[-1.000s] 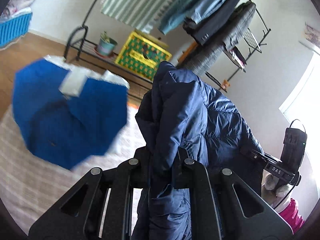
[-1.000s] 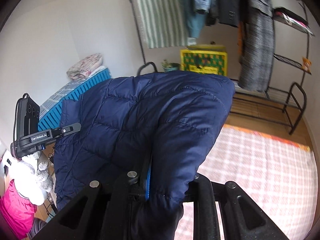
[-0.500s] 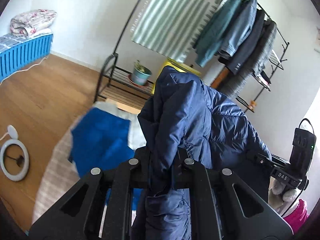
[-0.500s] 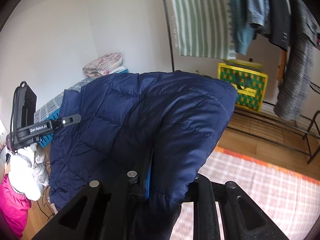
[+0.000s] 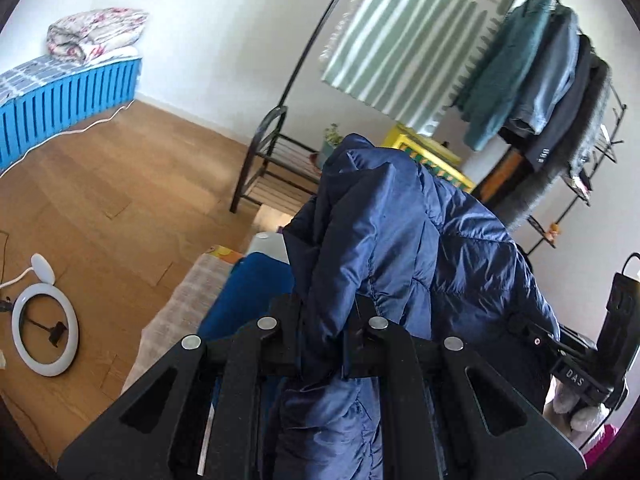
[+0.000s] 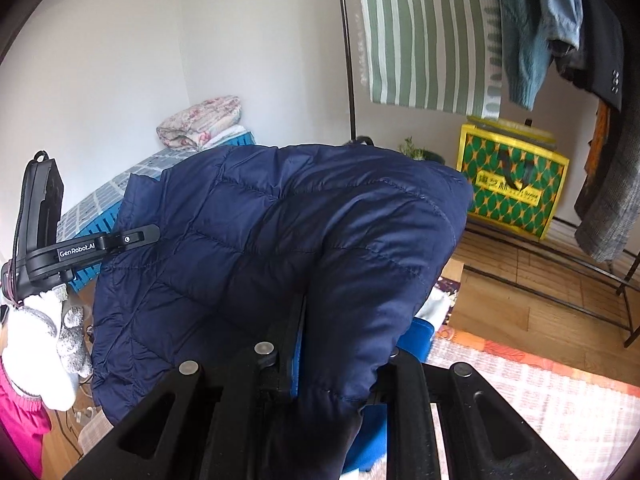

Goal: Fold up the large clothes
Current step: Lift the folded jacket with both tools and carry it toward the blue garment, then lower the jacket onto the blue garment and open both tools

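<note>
Navy quilted fabric fills the middle of both views: we count one puffer jacket (image 5: pixel 404 248), held up in the air between two grippers. In the left wrist view, going from the left, we see one blue slatted bench (image 5: pixel 60 100) with one folded floral blanket (image 5: pixel 94 34) on top, one white ring light (image 5: pixel 44 330) on the wooden floor (image 5: pixel 120 200), then one pale rug (image 5: pixel 176 316) with a bright blue cloth (image 5: pixel 252 292) on it. The left gripper (image 5: pixel 323 338) has its fingers drawn narrow, pinching a bunched fold of the jacket. Behind stands one black clothes rack (image 5: pixel 272 148) with a green striped towel (image 5: pixel 416 40) and several hanging garments. At the far right the right gripper (image 5: pixel 560 344) clamps the jacket's other end.

In the right wrist view, the right gripper (image 6: pixel 340 380) also has its fingers narrow, closed on a thick fold. The jacket (image 6: pixel 280 248) hangs between both grips, its stitched panels creased and slightly shiny. One yellow and green crate (image 6: pixel 512 184) sits on the rack's lower shelf.
</note>
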Demonstrator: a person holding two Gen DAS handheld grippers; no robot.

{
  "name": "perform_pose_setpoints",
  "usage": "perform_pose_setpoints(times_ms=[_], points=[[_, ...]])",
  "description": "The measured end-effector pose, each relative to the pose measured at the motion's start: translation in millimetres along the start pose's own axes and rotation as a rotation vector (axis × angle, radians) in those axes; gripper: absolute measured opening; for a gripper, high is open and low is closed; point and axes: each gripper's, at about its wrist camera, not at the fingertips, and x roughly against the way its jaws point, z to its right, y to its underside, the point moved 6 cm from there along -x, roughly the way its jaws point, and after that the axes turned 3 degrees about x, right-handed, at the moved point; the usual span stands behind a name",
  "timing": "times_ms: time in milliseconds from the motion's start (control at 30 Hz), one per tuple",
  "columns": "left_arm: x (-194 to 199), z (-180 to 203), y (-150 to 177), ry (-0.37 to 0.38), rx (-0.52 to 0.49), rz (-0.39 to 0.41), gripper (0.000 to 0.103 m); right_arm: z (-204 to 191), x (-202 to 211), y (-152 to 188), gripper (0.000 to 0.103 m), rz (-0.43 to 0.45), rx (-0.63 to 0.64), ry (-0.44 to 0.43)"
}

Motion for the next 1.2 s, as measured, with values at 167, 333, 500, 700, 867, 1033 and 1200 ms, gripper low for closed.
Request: perform_pose_setpoints(times_ms=[167, 333, 500, 700, 867, 1033, 1200], points=[[-45.0, -28.0, 8.4, -0.092, 0.012, -0.034, 0.011, 19.5, -38.7, 13.5, 0.017, -0.052, -0.058, 0.020], [-76.9, -42.9, 13.6, -0.171, 0.023, -0.055, 0.019, 32.4, -59.4, 26.0, 0.020, -0.104, -0.069, 0.044], [-94.3, -47.8, 19.3, -0.357, -0.039, -0.040, 0.054, 33.2, -68.5, 39.7, 0.032, -0.160, -0.073, 0.079], [-63.9, -40.2, 19.3, -0.374, -0.034, 0.016, 0.053, 37.2, -38.8, 33.9, 0.041, -0.131, -0.085, 0.099], [-10.8, -19.6, 16.5, -0.323, -0.032, 0.056, 0.053, 36.4, 10.3, 27.2, 0.041, -0.082, -0.052, 0.144], [53.2, 20.1, 22.0, -0.284, -0.077, 0.098, 0.053, 26.6, 84.3, 16.3, 0.042, -0.013, -0.042, 0.135], [127.4, 77.4, 44.8, -0.223, -0.154, 0.123, 0.053, 16.1, 169.2, 17.8, 0.045, 0.052, -0.008, 0.146]])
